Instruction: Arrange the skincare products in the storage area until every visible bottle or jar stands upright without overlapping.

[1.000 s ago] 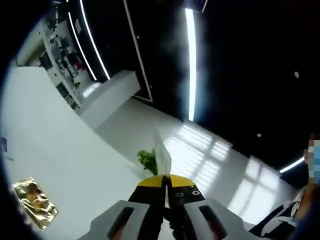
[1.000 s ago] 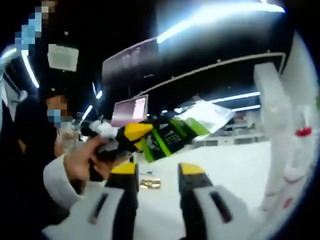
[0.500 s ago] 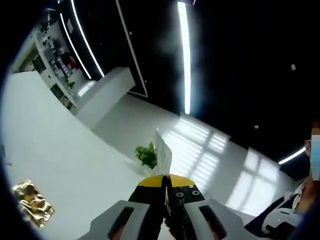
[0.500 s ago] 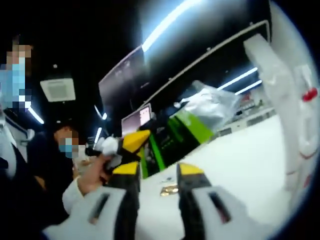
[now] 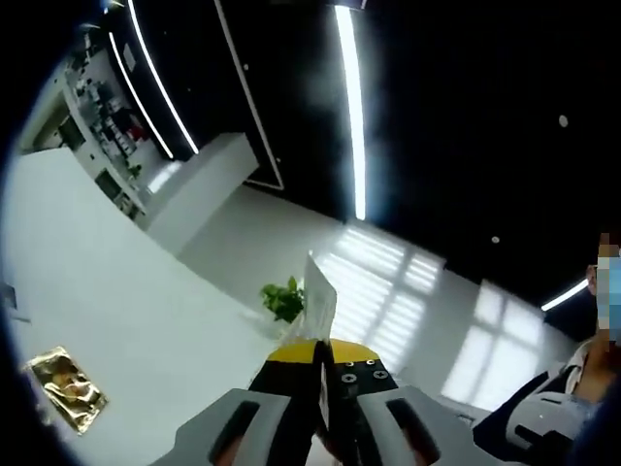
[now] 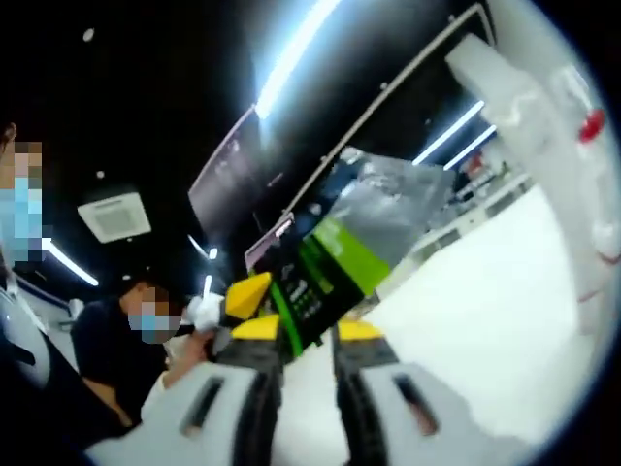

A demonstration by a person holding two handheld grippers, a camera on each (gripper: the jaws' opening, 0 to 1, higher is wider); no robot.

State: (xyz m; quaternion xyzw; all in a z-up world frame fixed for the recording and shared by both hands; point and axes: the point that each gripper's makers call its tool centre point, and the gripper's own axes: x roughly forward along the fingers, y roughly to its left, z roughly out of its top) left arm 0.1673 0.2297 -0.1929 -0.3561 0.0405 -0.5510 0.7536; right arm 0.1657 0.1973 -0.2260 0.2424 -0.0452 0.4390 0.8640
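A flat packet, green, black and silver, hangs tilted in the air in the right gripper view. My left gripper, with its yellow tip, pinches its left edge. In the left gripper view that same packet shows edge-on as a thin pale sliver rising from my left gripper, whose jaws are shut on it. My right gripper stands just below the packet, jaws partly drawn in around its lower corner with a gap still between them. A gold sachet lies flat on the white table.
A white rack with red-marked items stands at the right of the right gripper view. A person in dark clothes sits to the left behind the left gripper. A small green plant stands beyond the table edge.
The packet has come nearer to my right gripper and now sits over its jaws, which have narrowed. Both views have tilted a little; the left gripper keeps its hold.
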